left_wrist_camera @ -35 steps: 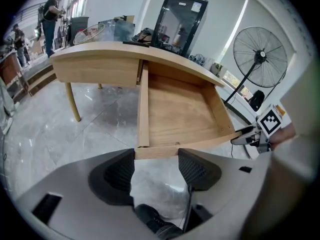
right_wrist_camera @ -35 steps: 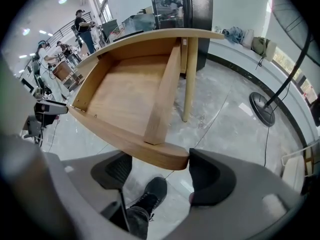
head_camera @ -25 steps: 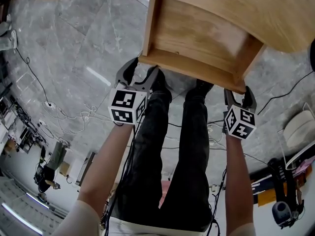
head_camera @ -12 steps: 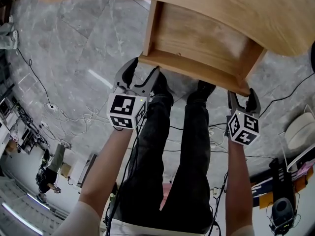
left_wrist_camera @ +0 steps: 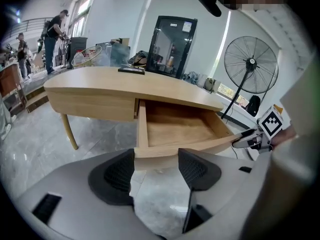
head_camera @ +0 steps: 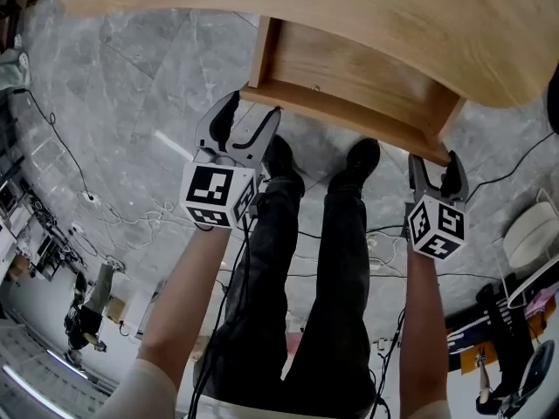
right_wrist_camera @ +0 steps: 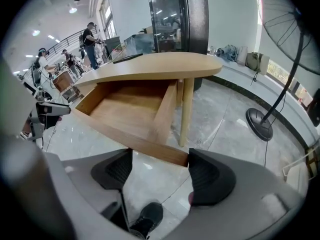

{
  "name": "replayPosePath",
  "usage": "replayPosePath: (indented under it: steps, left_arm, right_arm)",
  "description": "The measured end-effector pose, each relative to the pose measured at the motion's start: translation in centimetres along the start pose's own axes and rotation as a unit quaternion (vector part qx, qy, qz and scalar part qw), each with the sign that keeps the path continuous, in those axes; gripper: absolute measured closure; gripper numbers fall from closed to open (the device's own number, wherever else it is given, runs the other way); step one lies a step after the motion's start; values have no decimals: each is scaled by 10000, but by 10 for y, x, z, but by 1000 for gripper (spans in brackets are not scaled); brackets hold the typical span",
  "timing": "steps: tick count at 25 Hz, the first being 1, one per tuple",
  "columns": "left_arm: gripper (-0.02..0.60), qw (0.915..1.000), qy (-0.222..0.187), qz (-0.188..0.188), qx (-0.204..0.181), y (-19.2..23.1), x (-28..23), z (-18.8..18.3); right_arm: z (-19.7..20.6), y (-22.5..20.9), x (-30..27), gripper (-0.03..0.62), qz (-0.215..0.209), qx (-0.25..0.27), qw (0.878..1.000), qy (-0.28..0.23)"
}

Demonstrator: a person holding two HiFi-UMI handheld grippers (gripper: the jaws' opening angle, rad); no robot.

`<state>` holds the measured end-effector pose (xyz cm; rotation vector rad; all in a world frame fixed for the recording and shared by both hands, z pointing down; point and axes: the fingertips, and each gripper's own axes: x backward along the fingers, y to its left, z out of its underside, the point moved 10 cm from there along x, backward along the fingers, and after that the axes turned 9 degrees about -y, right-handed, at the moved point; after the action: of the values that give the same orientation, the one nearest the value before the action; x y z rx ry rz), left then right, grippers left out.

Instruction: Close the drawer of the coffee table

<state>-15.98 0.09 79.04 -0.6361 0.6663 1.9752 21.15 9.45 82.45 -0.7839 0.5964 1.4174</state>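
**Left gripper [left_wrist_camera: 156, 158] and right gripper [right_wrist_camera: 159, 165] square up to pale wooden drawer [head_camera: 354, 66] hanging open**

Both grey two-jaw tools stand with their jaws spread and nothing clamped between them. They face the drawer's plain wooden front panel [head_camera: 345, 119], the left one at its left end and the right one at its right end. The empty drawer is pulled well out from under the curved edge of the light wooden coffee table [head_camera: 367, 7], above a grey marble floor [head_camera: 131, 77]. The jaw tips sit at the panel's lower edge, though no view settles whether they press on it yet.

The step in hand appears to be the push itself, with closing barely begun. It would likely go best with equal pressure at both ends, directed straight along the drawer's sides toward the table. A heavier shove at one corner could skew the box and jam it. Nothing needs clamping, so the tips should stay flat against the panel.
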Motion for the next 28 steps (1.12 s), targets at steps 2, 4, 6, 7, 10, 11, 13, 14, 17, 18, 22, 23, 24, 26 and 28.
replayPosePath:
  steps: [2,4,6,7,10,11,13,14,17,18,22,23,24,26,28]
  left_arm:
    - [305,9999,-158,-31,-29,1,-9,-10]
    - [307,9995,-293,-68,-83,2,-16,-17]
    - [307,9989,-431,-100,-171,3,-19,-23]
    - [307,9985,-492,-116,-206,3,-20,-25]
    - [307,9979,-590,-150,-236,4,-24,-31]
    - [307,9978,-609,-146,-234,4,-26,-32]
    - [307,9975,-649,-127,-231,4,-29,-34]
    - [307,9974,-670,-121,-233,4,-31,-36]
    - [307,9970,-737,-126,-211,6,-34,-39]
    - [307,9968,-770,-136,-184,7,-35,-39]
    - [307,9953,-931,-258,-68,6,-33,-35]
    - [307,9950,-953,-295,-65,5,-33,-35]
    - [307,9947,-968,-329,-75,4,-32,-35]
    - [307,9943,-994,-383,-98,2,-33,-35]
    - [305,9938,-1021,-417,-108,2,-33,-35]
  right_arm:
    - [-9,-3,-6,227,26,29,9999,-157]
    - [-17,-5,-11,227,26,64,9995,-316]
    - [-24,-6,-13,227,22,104,9989,-450]
    - [-26,-6,-13,227,26,119,9987,-499]
    - [-30,-6,-16,226,70,125,9982,-587]
    - [-32,-6,-17,224,82,120,9981,-607]
    - [-35,-9,-20,224,85,114,9978,-653]
    - [-37,-10,-22,223,82,115,9976,-683]
    - [-42,-11,-26,221,75,109,9971,-745]
    - [-43,-11,-27,221,64,101,9971,-750]
    - [-43,-14,-29,220,-72,47,9973,-723]
    - [-43,-15,-29,220,-100,29,9973,-723]
    - [-43,-16,-29,220,-112,17,9972,-733]
    - [-43,-16,-29,219,-96,4,9970,-768]
    - [-43,-15,-29,220,-63,-2,9968,-800]
